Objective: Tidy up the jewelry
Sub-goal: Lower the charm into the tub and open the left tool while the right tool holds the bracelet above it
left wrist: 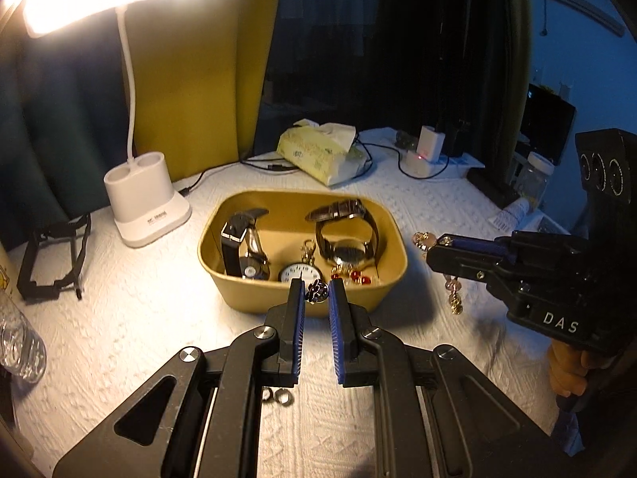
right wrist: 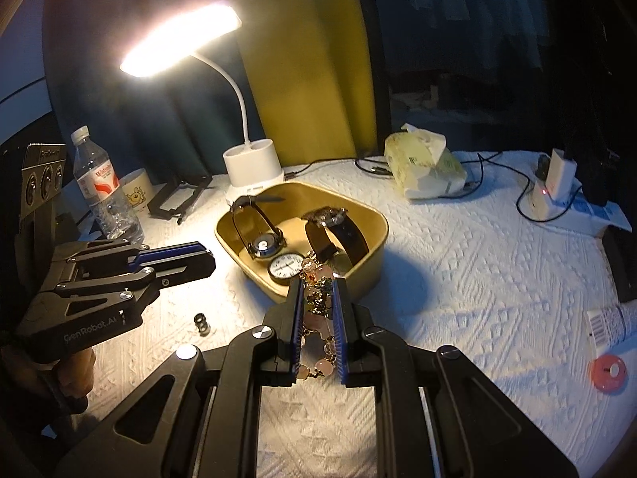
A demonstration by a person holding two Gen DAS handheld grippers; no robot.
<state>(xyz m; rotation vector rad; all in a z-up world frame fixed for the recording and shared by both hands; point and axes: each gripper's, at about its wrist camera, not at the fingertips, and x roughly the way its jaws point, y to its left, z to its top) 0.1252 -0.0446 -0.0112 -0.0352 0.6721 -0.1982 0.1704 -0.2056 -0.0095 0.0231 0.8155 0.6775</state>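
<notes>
A tan tray (left wrist: 370,298) holds two wristwatches (left wrist: 243,245) (left wrist: 350,239), a pocket watch (left wrist: 294,271) and red earrings (left wrist: 356,277). My left gripper (left wrist: 317,290) is shut on a small dark ring (left wrist: 317,291), just above the tray's near rim. My right gripper (right wrist: 317,290) is shut on a pink bead bracelet (right wrist: 316,318) that hangs between its fingers, right of the tray's near corner (right wrist: 366,279). In the left wrist view the right gripper (left wrist: 434,253) holds the bracelet (left wrist: 454,290) beside the tray. Two small rings (left wrist: 276,395) lie on the cloth under my left gripper; they also show in the right wrist view (right wrist: 203,322).
A white desk lamp (left wrist: 143,203) stands left of the tray. A tissue pack (left wrist: 322,153), cables and a charger (left wrist: 424,155) lie behind. A water bottle (right wrist: 105,191), a mug (right wrist: 137,193) and a black stand (left wrist: 51,259) sit at the left. A red disc (right wrist: 608,372) lies at right.
</notes>
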